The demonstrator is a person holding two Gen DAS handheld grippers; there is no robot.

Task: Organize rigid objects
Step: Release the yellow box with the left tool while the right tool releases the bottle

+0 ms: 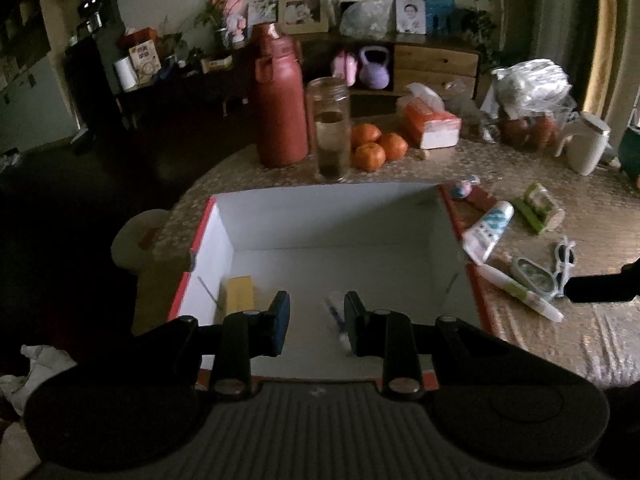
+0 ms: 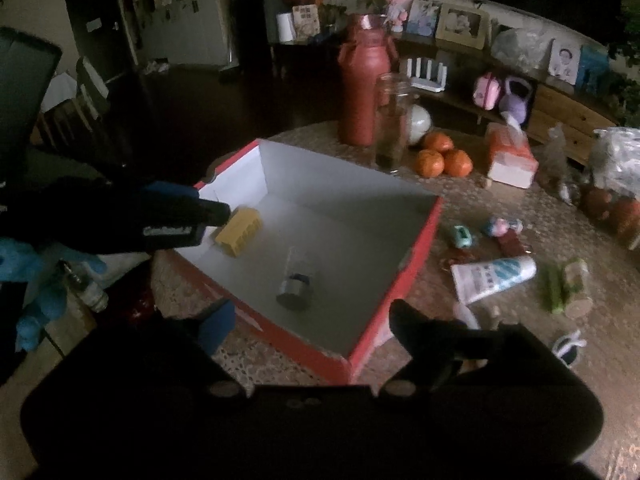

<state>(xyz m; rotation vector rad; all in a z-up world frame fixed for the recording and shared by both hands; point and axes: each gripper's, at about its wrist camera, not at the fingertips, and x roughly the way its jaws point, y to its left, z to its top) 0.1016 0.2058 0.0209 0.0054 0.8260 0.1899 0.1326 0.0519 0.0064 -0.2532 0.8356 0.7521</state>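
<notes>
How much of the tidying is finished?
Just started. The yellow block and a small clear bottle already lie in the red box. Both tools are empty: left tool, right tool. The toothpaste tube, sunglasses and other bits wait on the table.

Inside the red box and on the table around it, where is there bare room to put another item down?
Most of the box floor is bare: the far half, and between the yellow block and the small bottle. The table between the box and the oranges is free. It is crowded to the box's right, around the tube.
</notes>
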